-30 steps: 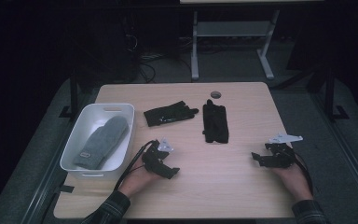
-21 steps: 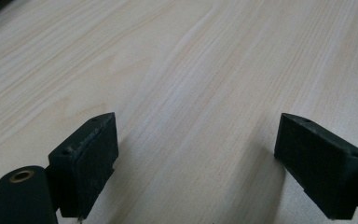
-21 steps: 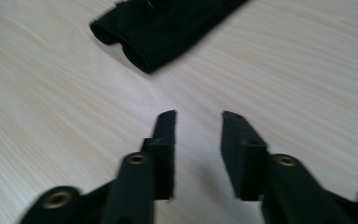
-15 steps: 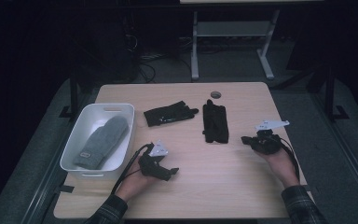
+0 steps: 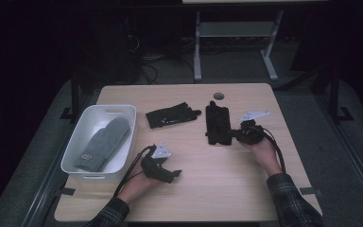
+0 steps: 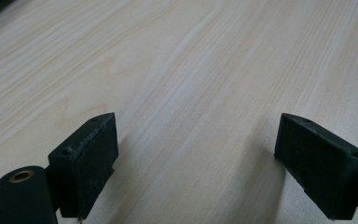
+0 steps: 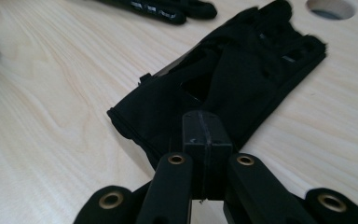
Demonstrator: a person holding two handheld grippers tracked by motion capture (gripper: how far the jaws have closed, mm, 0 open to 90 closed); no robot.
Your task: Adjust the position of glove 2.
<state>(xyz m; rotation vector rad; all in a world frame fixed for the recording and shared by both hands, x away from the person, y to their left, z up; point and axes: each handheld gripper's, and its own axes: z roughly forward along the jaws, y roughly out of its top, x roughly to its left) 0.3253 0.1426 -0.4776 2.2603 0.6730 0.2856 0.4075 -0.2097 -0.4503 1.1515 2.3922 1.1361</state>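
- Right gripper [image 7: 204, 140] sits at the near edge of the black glove [image 7: 223, 79]; jaws pressed together, pads meeting with nothing visibly pinched between them.
- That black glove [image 5: 218, 124] lies flat, right of the table's [image 5: 246, 189] centre, fingers pointing away from the person.
- Second black glove [image 5: 170, 115] lies just left of it, apart, not touching.
- Grey mitten [image 5: 103, 143] is inside the white bin [image 5: 123, 156] at the table's left.
- Left gripper [image 5: 170, 174] rests on bare wood near the front edge; jaws spread wide, holding nothing.
- Handling guess: the glove looks light, soft and floppy, thin fabric; it will likely sag and fold when lifted, not fragile.
- Best hold, by judgement: pinch the cuff hem nearest the right gripper, where the fabric edge is doubled and lifts off the wood; jaws must reopen first.
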